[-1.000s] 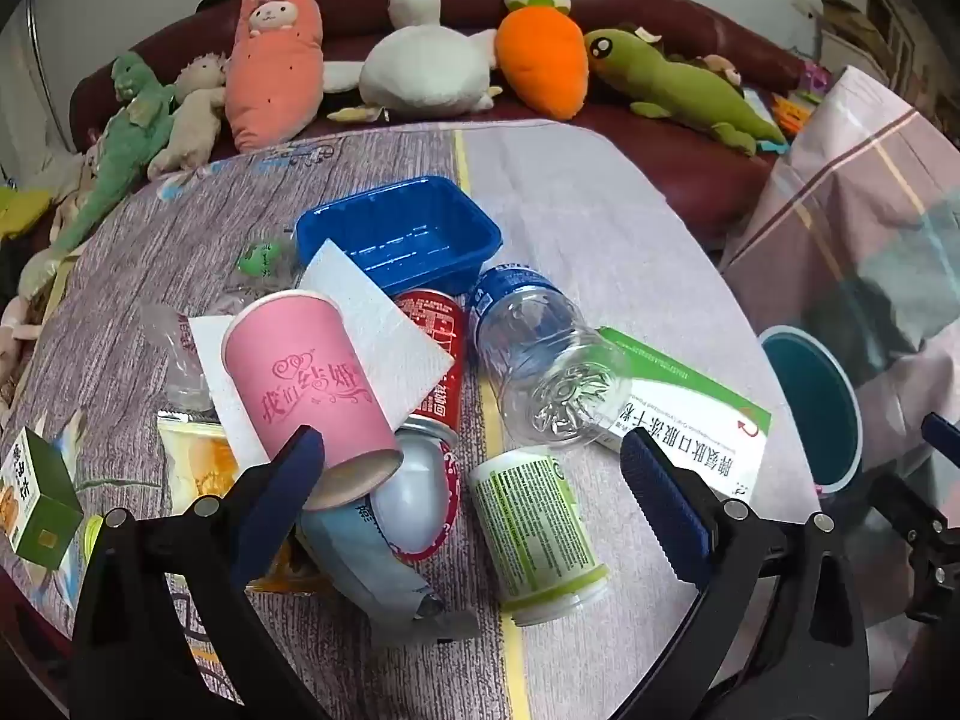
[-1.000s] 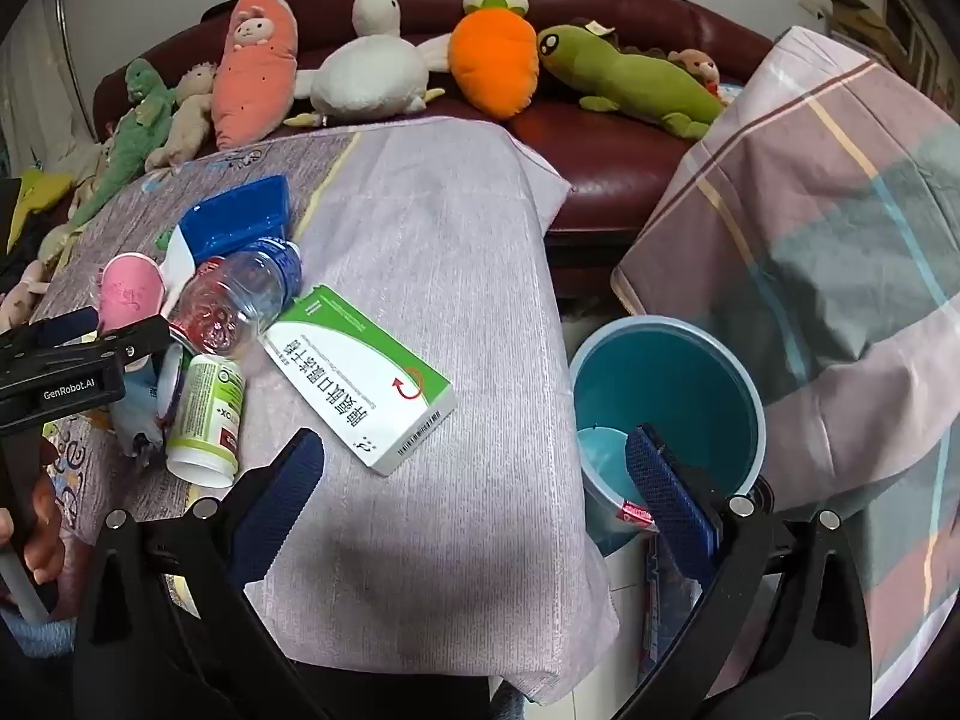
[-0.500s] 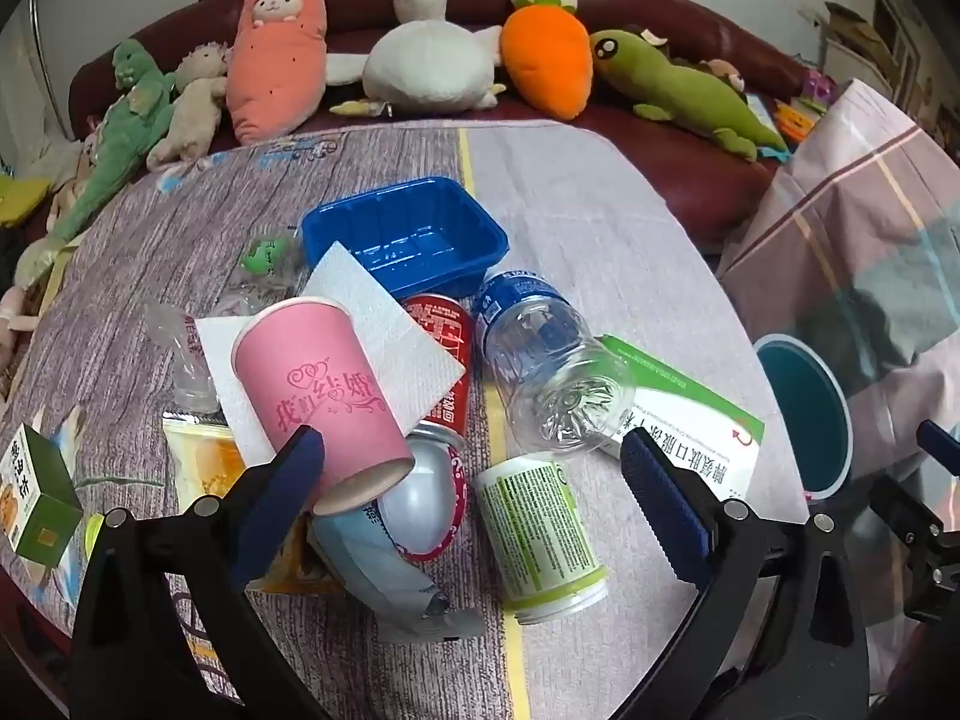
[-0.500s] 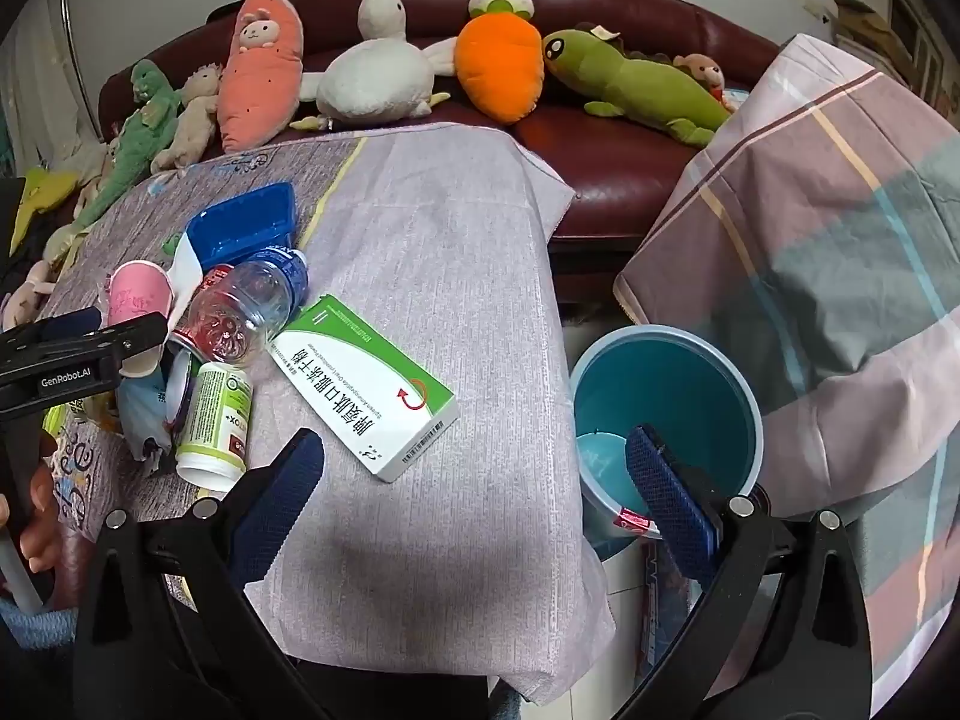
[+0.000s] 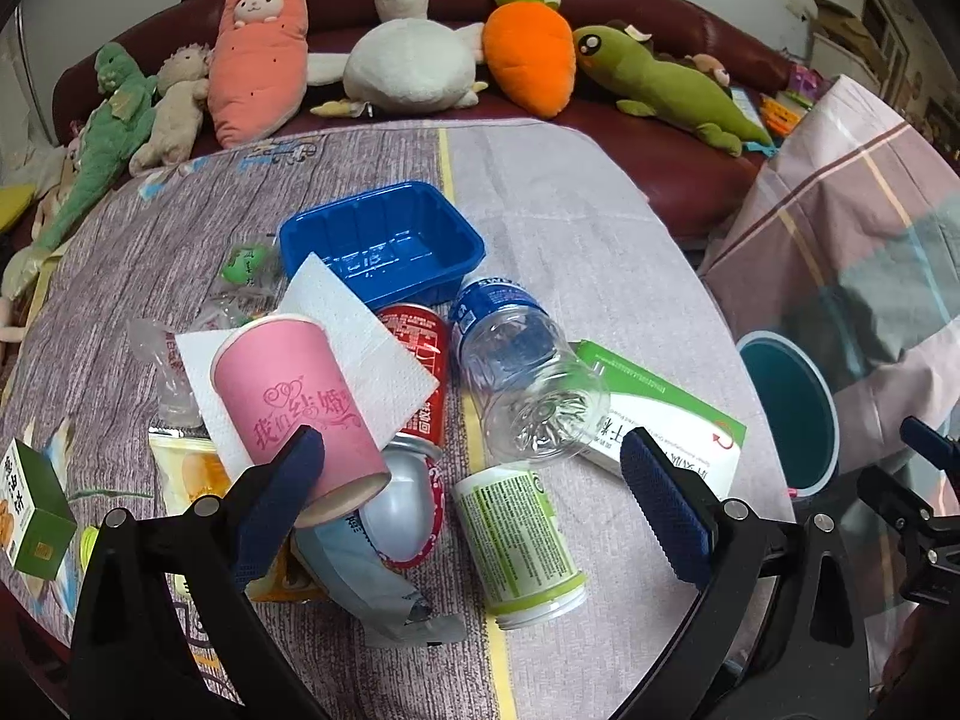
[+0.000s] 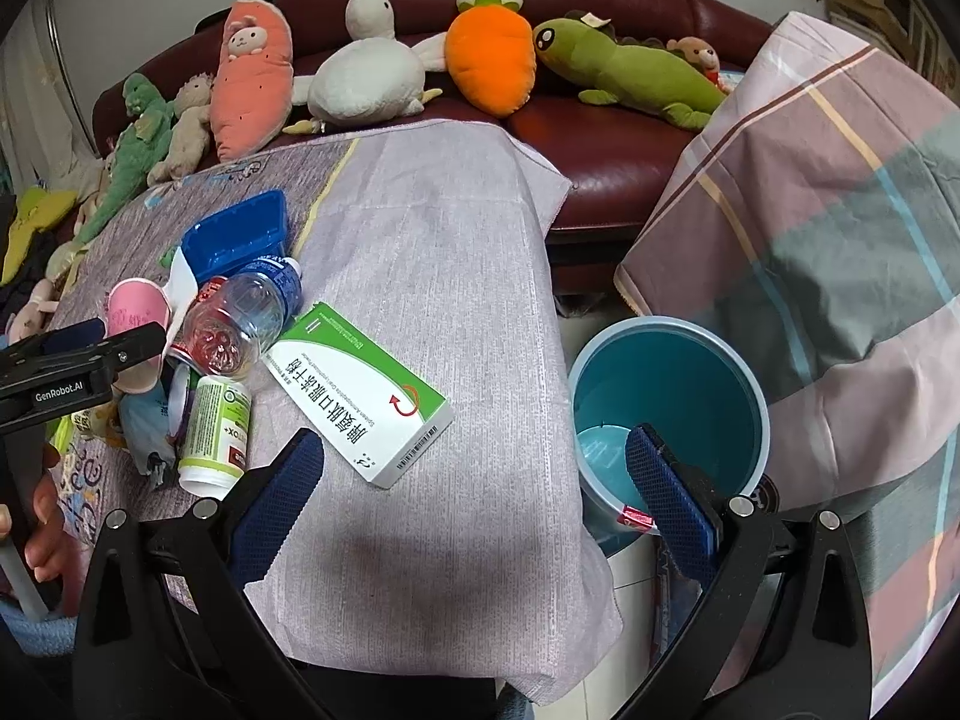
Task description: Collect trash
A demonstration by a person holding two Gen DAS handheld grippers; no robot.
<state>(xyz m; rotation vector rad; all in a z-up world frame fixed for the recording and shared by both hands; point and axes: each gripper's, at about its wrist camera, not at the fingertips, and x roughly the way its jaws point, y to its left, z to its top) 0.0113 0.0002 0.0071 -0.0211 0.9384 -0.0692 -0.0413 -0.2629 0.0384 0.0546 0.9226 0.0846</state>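
A heap of trash lies on the cloth-covered table (image 5: 570, 210): a pink paper cup (image 5: 294, 402) on its side, a white napkin (image 5: 360, 336), a red can (image 5: 420, 360), a clear plastic bottle (image 5: 516, 372), a green-labelled white bottle (image 5: 522, 546), a green-and-white box (image 6: 360, 390) and a blue tray (image 5: 384, 240). My left gripper (image 5: 474, 498) hangs open just above the heap, holding nothing. My right gripper (image 6: 474, 492) is open over the table's near right edge, beside the teal bin (image 6: 666, 396).
Plush toys (image 5: 414, 54) line a dark red sofa (image 6: 600, 138) behind the table. A plaid blanket (image 6: 828, 210) drapes at the right, above the bin on the floor. A small green box (image 5: 33, 510) sits at the table's left edge. A hand (image 6: 42, 516) shows at left.
Both views have shifted slightly; the trash heap sits a little lower in the left wrist view and the green-and-white box a little nearer in the right. Both grippers stay open and empty.
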